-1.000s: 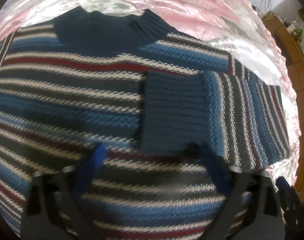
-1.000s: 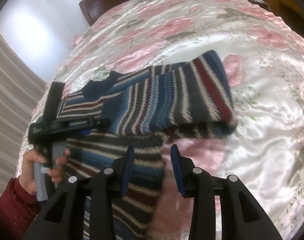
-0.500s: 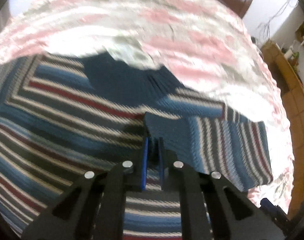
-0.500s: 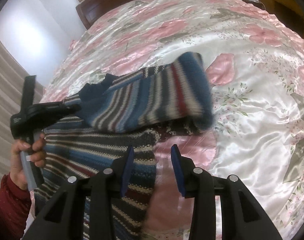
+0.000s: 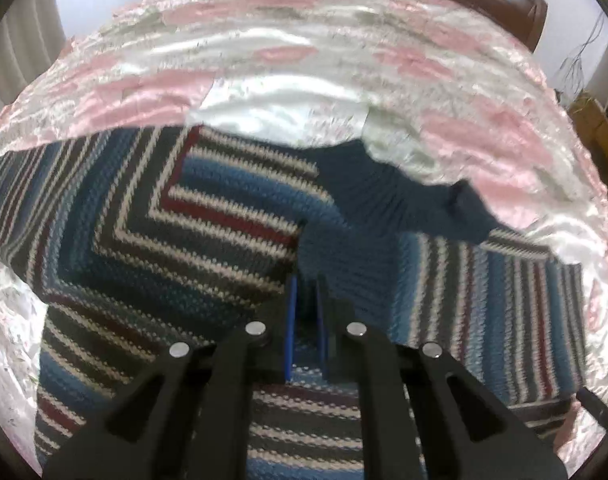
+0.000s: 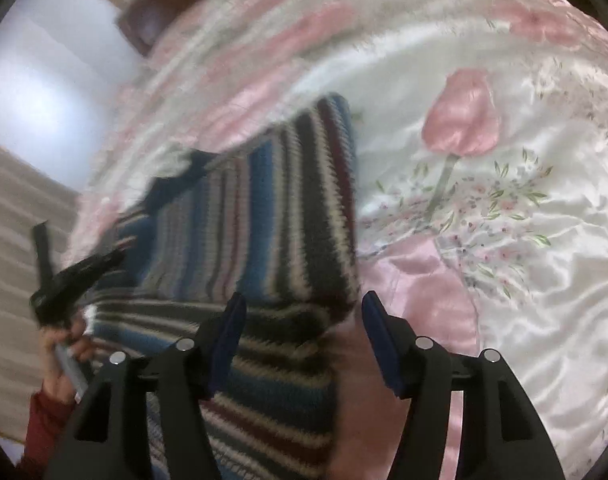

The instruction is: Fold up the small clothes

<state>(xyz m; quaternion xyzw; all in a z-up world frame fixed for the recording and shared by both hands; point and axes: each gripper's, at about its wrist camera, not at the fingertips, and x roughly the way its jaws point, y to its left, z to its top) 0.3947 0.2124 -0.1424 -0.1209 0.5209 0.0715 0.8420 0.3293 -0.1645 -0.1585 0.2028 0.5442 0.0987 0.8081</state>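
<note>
A small knit sweater [image 5: 152, 240], striped blue, grey, white and dark red, lies spread on the bed with its navy collar [image 5: 383, 188] at the far side. My left gripper [image 5: 305, 292] is shut on the blue ribbed cuff [image 5: 343, 256] of the right sleeve, which is folded over the sweater's body. In the right wrist view the same folded sleeve [image 6: 264, 216] stands raised and blurred, with the left gripper [image 6: 76, 276] at its left end. My right gripper [image 6: 304, 320] is open just above the sweater's right edge, with nothing between its fingers.
A pink and white floral satin bedspread [image 6: 503, 200] covers the bed around the sweater. A dark wooden headboard [image 5: 503, 0] stands at the far end and wooden furniture [image 5: 599, 128] at the right. A hand [image 6: 64, 344] in a red sleeve holds the left gripper.
My left gripper went from open to shut on the cuff and drew the sleeve over the sweater's body. My right gripper opened wider and came closer to the sweater's right edge.
</note>
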